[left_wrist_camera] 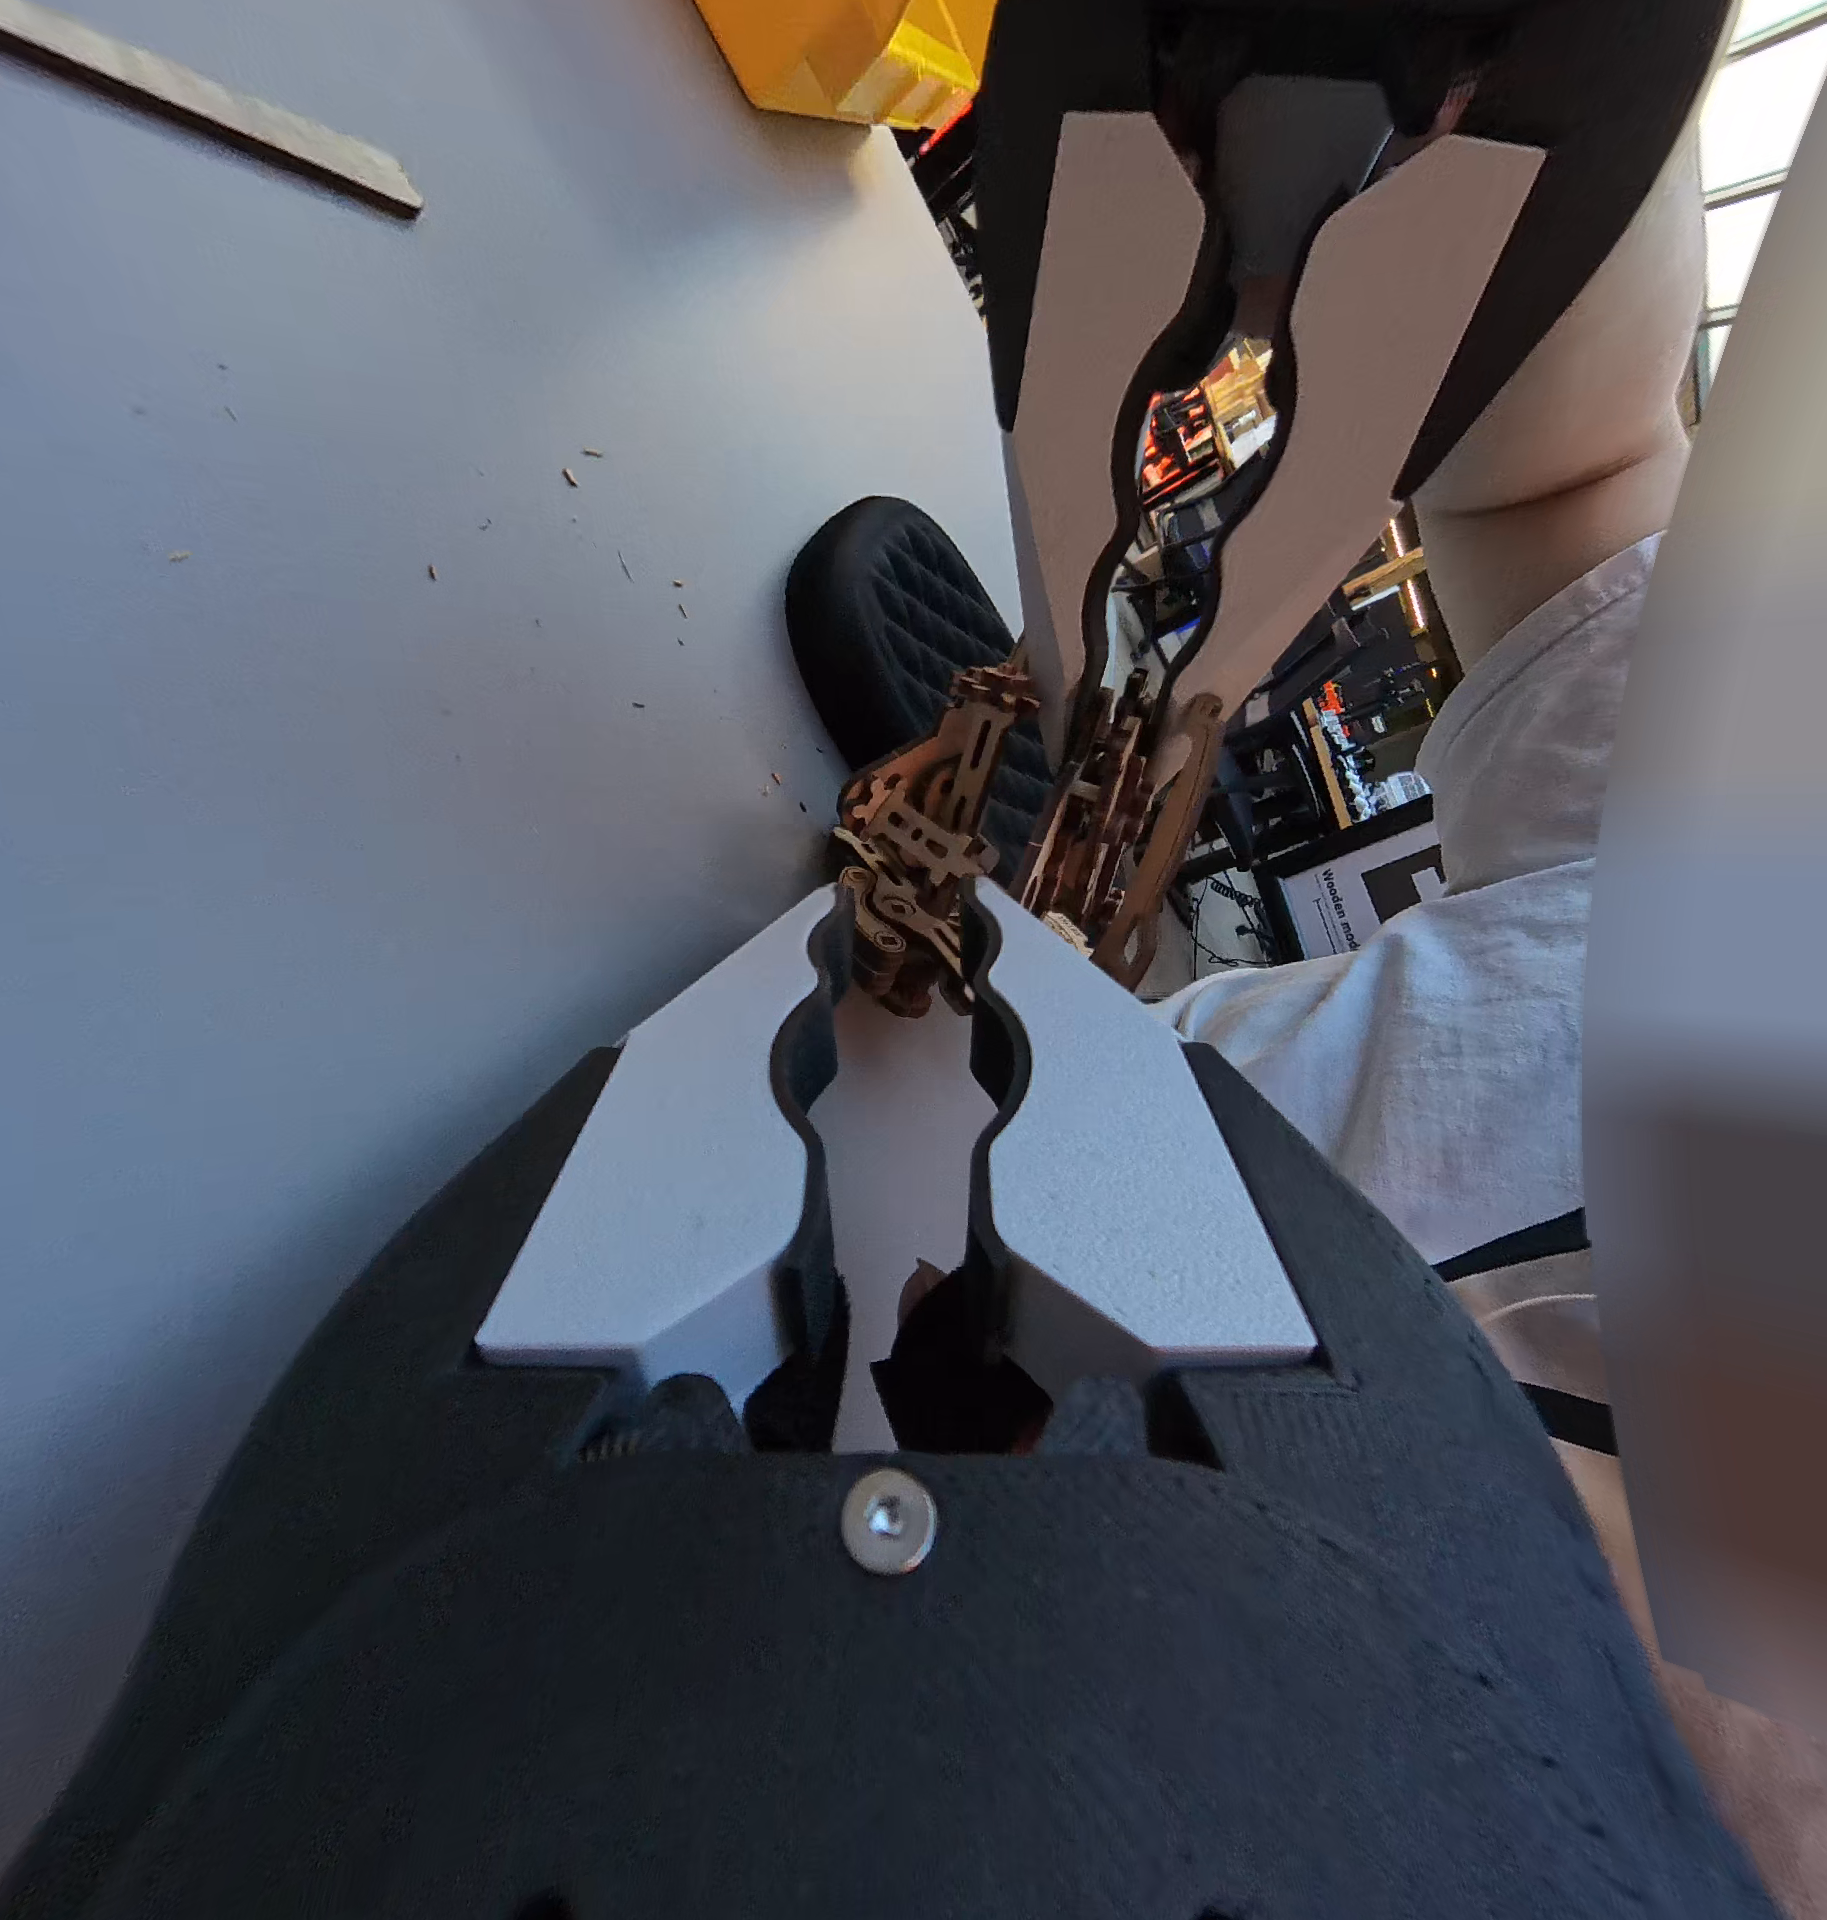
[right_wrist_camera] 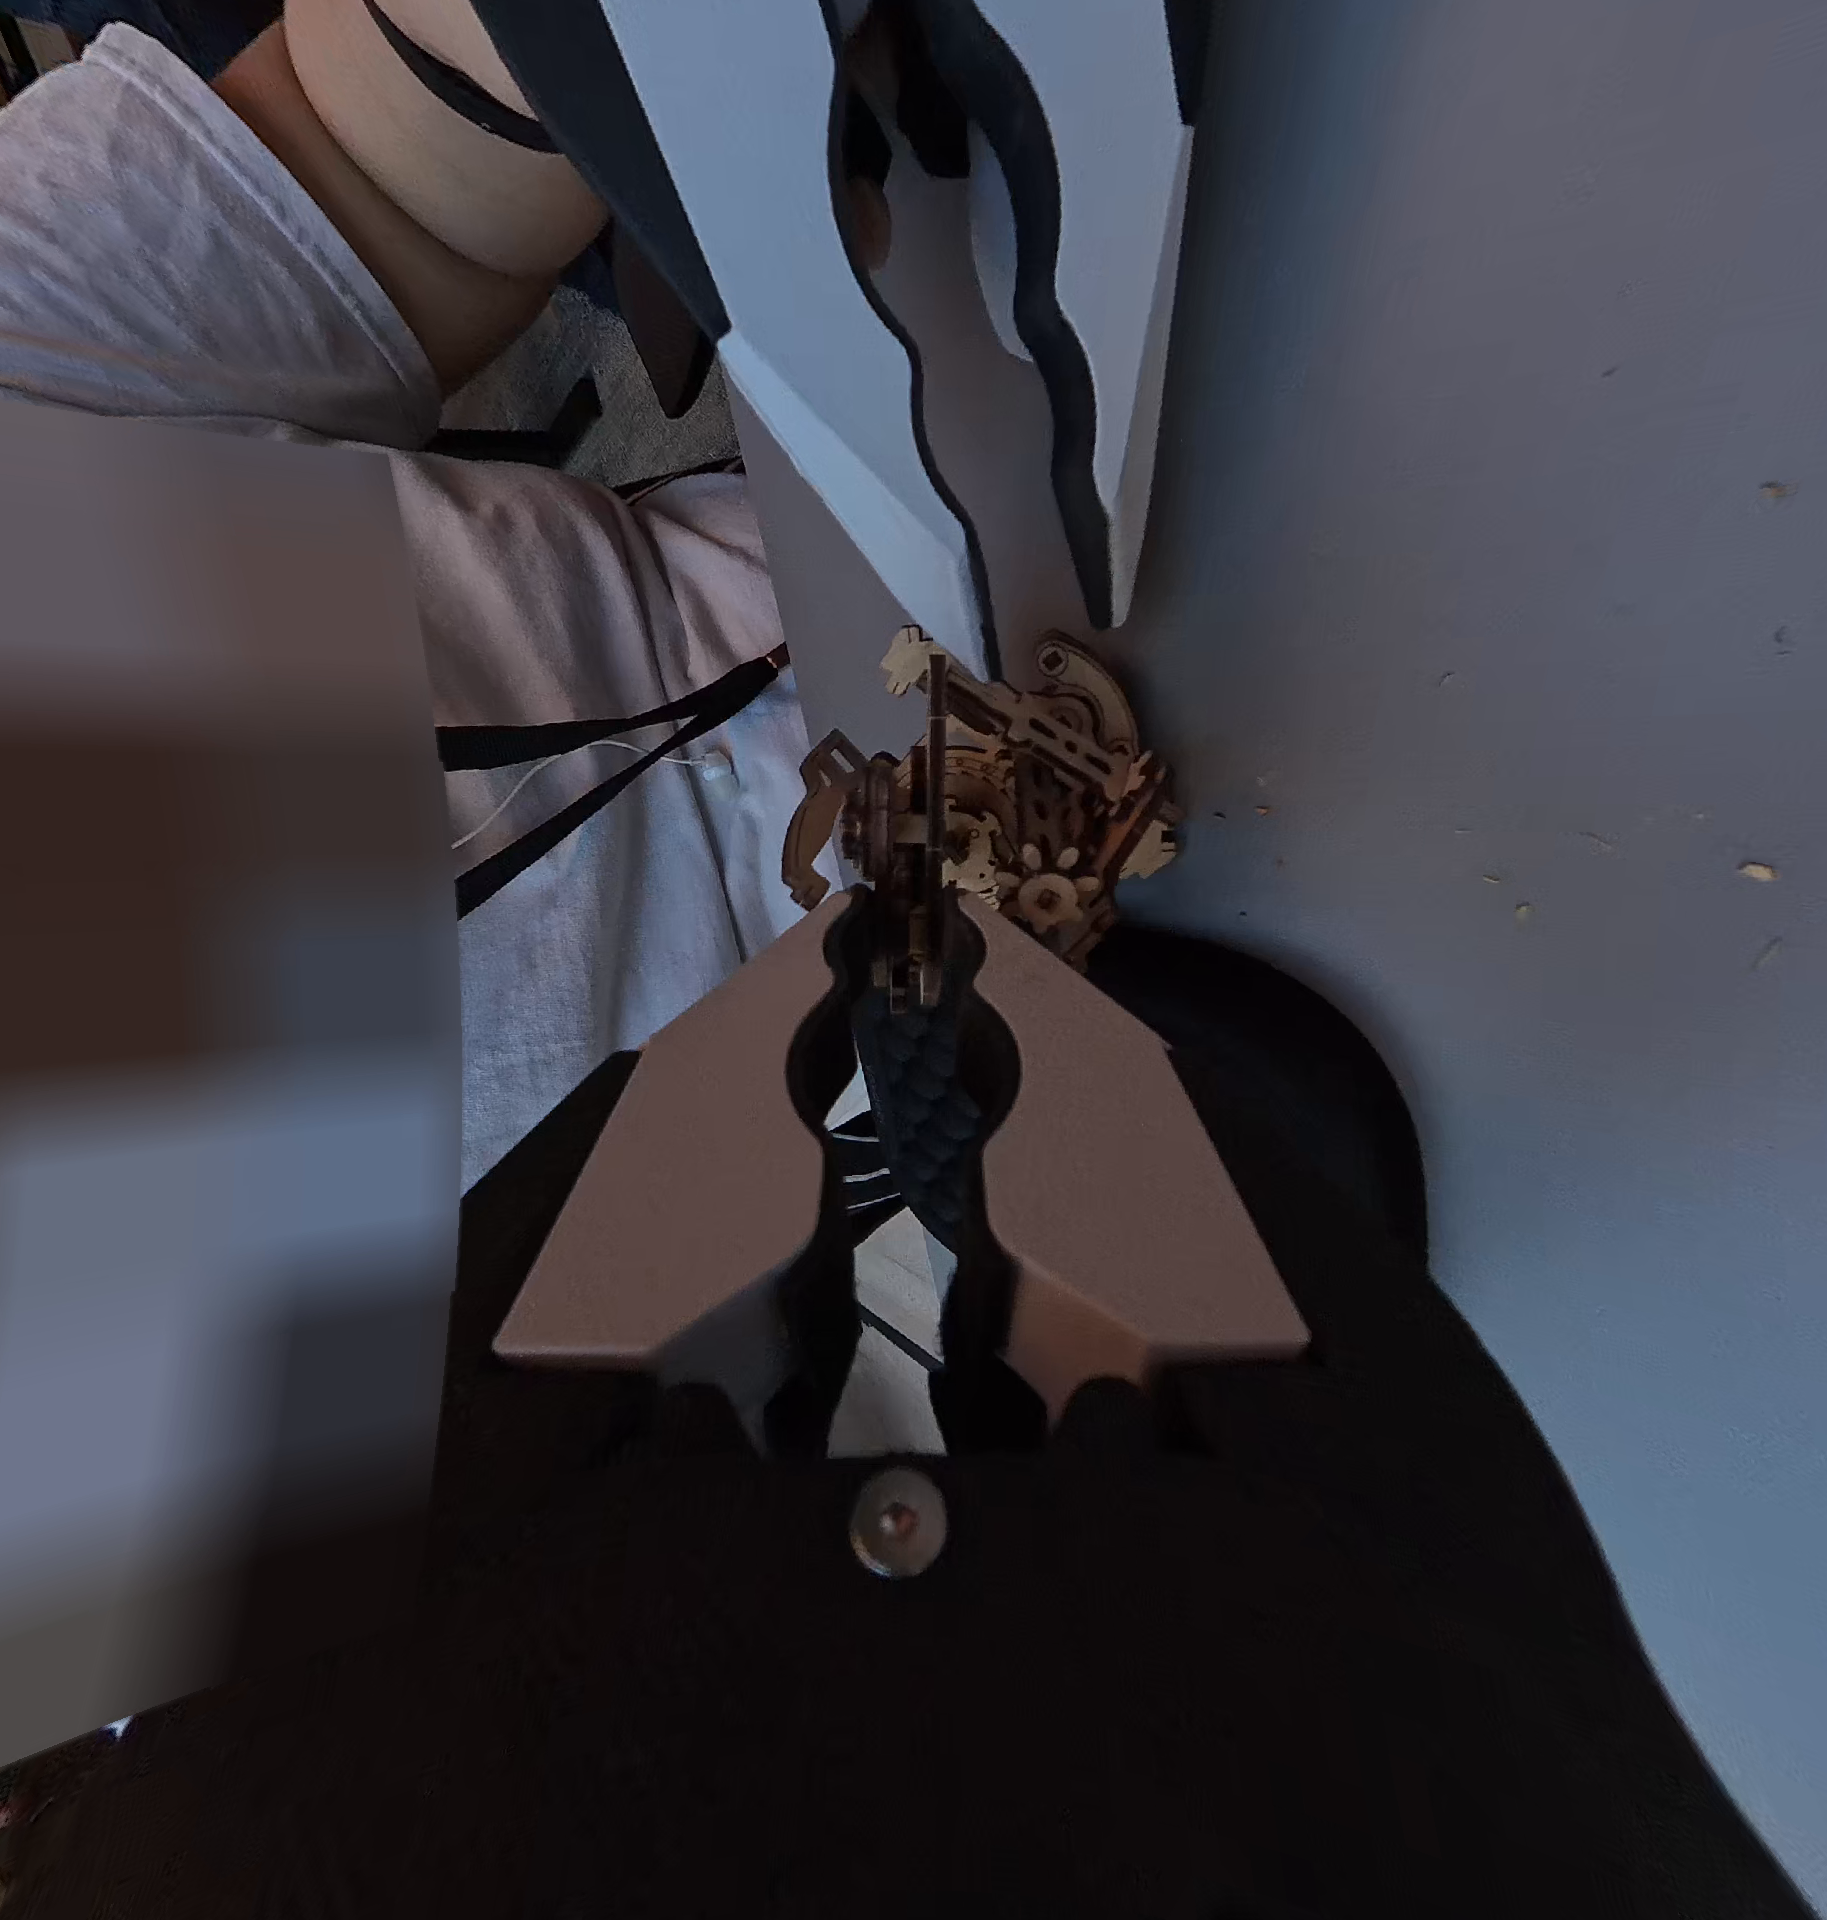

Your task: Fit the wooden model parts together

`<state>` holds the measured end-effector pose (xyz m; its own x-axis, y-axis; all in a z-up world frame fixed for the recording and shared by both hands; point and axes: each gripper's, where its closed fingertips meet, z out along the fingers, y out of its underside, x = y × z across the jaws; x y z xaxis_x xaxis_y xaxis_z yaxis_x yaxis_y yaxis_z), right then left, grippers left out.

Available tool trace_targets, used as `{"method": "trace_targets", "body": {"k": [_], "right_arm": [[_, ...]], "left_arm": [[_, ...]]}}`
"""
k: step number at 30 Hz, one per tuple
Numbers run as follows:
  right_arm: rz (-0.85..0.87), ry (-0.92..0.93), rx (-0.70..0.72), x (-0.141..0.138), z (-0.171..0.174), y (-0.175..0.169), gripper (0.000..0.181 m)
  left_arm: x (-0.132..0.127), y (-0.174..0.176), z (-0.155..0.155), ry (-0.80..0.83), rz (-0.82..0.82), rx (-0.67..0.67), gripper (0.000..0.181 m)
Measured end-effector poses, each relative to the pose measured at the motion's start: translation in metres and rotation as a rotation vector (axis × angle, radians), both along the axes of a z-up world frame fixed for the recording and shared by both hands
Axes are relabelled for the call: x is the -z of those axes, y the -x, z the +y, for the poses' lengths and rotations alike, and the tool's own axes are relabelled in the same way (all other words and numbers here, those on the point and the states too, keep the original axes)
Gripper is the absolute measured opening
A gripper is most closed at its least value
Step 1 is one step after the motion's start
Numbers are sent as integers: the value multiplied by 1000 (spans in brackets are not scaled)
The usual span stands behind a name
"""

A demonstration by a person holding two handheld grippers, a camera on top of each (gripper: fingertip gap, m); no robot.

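Note:
My left gripper (left_wrist_camera: 904, 896) is shut on a wooden gear assembly (left_wrist_camera: 914, 842), held in the air just off the table edge. My right gripper (left_wrist_camera: 1111, 717) comes in from above and is shut on a second wooden frame part (left_wrist_camera: 1106, 821). The two parts touch side by side. In the right wrist view my right gripper (right_wrist_camera: 911, 910) grips the flat frame part (right_wrist_camera: 914, 831) edge-on. The left gripper (right_wrist_camera: 1044, 634) holds the gear assembly (right_wrist_camera: 1054, 790) from above, right beside it. How the parts mesh is hidden.
A black quilted pad (left_wrist_camera: 888, 623) lies at the edge of the pale table (left_wrist_camera: 369, 675) just behind the parts. A wooden strip (left_wrist_camera: 192, 104) and a yellow box (left_wrist_camera: 857, 52) lie farther off. Wood crumbs dot the table. The person's white shirt (left_wrist_camera: 1408, 1039) is close by. The left gripper's tips are roughly 5 cm from the right gripper's.

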<state>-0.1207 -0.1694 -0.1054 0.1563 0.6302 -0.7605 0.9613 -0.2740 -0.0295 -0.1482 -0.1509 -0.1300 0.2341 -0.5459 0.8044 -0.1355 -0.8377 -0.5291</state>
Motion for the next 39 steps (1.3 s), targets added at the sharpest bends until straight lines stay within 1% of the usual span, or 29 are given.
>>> {"method": "trace_targets", "body": {"k": [1,5,10,12,14,16,18,21,25,30,32,34,36,39], "right_arm": [[1,0,2,0,0,0,10],[5,3,7,0,0,0,10],[3,-2,19,1,1,1,10],[7,-10,18,1,1,0,11],[8,-16,26,1,1,1,11],[8,-18,31,1,1,1,11],[7,-20,32,1,1,1,11],[2,-23,32,1,2,0,11],[-16,4,68,1,1,0,11],[-57,6,89,6,2,-4,11],[-67,13,110,6,1,-3,11],[-71,18,126,4,-1,-2,11],[-84,10,144,5,0,-2,11],[-96,25,163,5,-2,-1,11]], "left_arm": [[-2,0,1,-8,-8,-5,18],[-3,0,3,1,-29,-4,17],[-9,-1,10,119,-135,-30,10],[-3,0,14,150,-112,-44,6],[1,1,14,143,-78,-43,3],[6,-1,8,120,-19,-8,4],[7,-4,2,91,4,29,5],[6,-8,-3,54,7,56,6],[2,-8,-3,41,-19,60,5],[-1,-5,1,80,-62,22,8],[-1,-4,2,92,-63,6,12],[-4,0,2,82,-77,-12,24],[-12,5,3,49,-100,-46,27],[-22,13,-3,-96,-70,-68,32]]}}
